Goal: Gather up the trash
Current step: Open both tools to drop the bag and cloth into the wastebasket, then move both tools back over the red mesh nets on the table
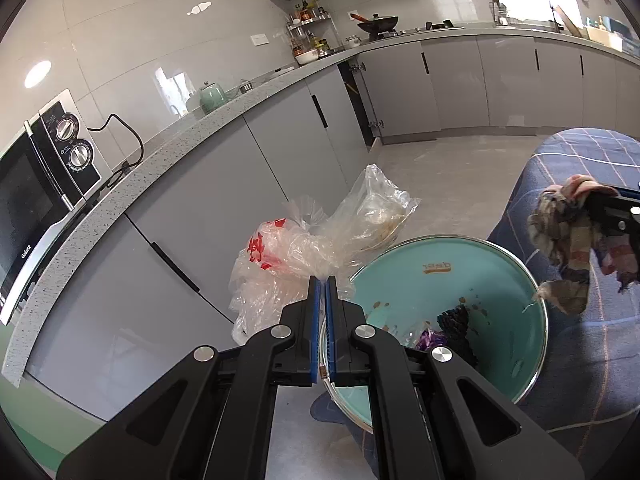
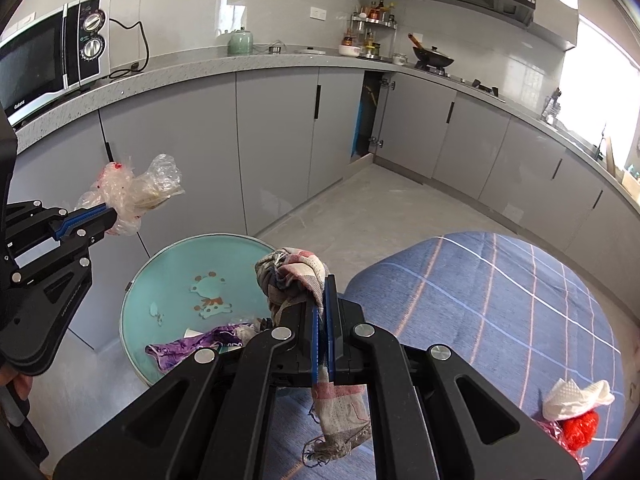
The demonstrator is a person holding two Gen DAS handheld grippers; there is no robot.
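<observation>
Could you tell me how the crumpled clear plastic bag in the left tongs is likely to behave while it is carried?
The plastic bag is probably very light and floppy: it bunches and billows past the left tongs, which hold it by a pinch. The glossy film looks slippery, so it might creep out. Something pale seems to sit inside, so it may swing.

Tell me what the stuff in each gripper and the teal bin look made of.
Left gripper: plastic bag, thin clear film, glossy and crinkled, red print. Right gripper: rag, soft woven plaid cloth, matte, frayed ends. Teal bin: probably smooth plastic; slight sheen, metal-looking rim.
</observation>
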